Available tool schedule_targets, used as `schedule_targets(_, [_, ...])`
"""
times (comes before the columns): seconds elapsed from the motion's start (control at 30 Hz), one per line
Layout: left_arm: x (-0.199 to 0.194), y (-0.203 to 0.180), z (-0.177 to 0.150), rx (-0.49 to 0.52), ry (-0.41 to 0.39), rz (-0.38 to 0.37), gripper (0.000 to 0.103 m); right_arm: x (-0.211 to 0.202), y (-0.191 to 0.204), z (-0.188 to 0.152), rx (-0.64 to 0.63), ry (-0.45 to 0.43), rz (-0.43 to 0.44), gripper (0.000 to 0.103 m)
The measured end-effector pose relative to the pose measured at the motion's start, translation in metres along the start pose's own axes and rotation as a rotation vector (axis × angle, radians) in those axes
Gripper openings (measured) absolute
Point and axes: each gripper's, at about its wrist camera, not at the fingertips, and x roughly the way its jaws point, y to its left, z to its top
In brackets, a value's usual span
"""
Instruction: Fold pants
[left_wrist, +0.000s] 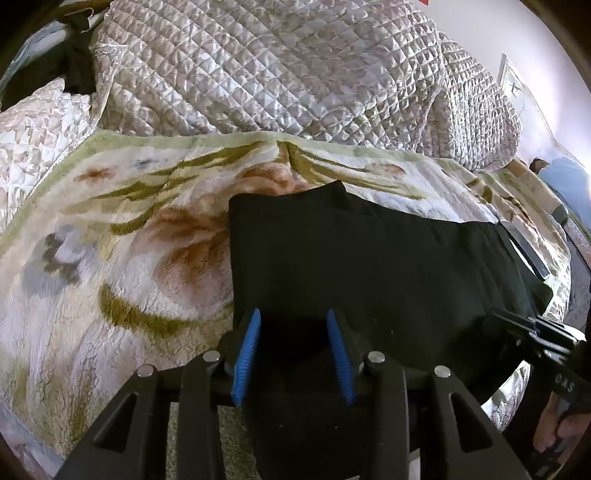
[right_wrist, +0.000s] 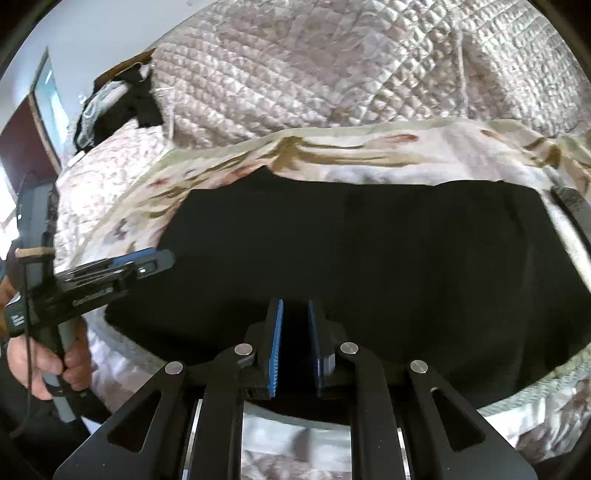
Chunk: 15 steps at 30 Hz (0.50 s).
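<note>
Black pants (left_wrist: 369, 266) lie folded flat on a floral blanket (left_wrist: 110, 229) on the bed; they also fill the middle of the right wrist view (right_wrist: 351, 251). My left gripper (left_wrist: 293, 317) is open, its blue pads over the pants' near left edge, with dark cloth lying between the jaws. My right gripper (right_wrist: 295, 306) is open with a narrower gap, over the pants' near edge. The right gripper shows from the side in the left wrist view (left_wrist: 524, 325); the left gripper shows from the side in the right wrist view (right_wrist: 147, 260).
A quilted silver-beige bedspread (left_wrist: 277, 66) is heaped behind the blanket. Dark clothes (right_wrist: 122, 107) lie at the far left of the bed. A black strap-like object (left_wrist: 524, 251) lies by the pants' right edge. The bed's near edge is below the grippers.
</note>
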Motion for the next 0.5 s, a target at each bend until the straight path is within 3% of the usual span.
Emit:
schedule_targets(0.4, [0.0, -0.002, -0.003, 0.017, -0.013, -0.005, 0.046, -0.016, -0.037, 0.001, 0.129, -0.018, -0.104, 0.015])
schedule_targets(0.43, [-0.001, -0.002, -0.003, 0.018, -0.014, -0.006, 0.046, -0.019, -0.041, 0.001, 0.15, -0.023, -0.108, 0.018])
schedule_targets(0.5, [-0.001, -0.002, -0.003, 0.016, -0.014, -0.005, 0.047, -0.028, -0.051, 0.0, 0.209, -0.038, -0.102, 0.042])
